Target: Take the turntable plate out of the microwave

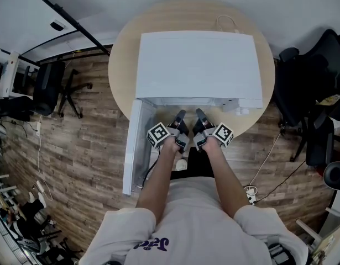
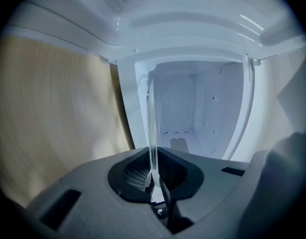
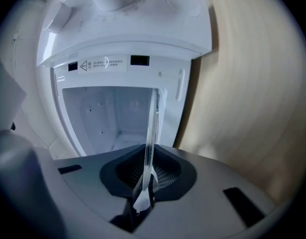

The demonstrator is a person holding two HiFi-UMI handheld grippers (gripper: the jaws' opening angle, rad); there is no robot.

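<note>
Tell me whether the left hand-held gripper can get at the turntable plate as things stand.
Yes, it seems so: the left hand-held gripper is already shut on the edge of the turntable plate, and the microwave door stands open, leaving the way free.

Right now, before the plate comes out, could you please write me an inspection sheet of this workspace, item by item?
Surface: round wooden table, carrying the microwave.
Job's things: white microwave, its door swung open to the left; glass plate, seen edge-on at the open cavity. How far out it is cannot be told.
Clutter: nothing seen.
Tools: left tool shut on the plate's rim; right tool shut on the rim too.
Cables: white cable on the table behind the microwave; floor cables and a power strip at the right.
Surroundings: wood floor; office chairs on both sides.
</note>
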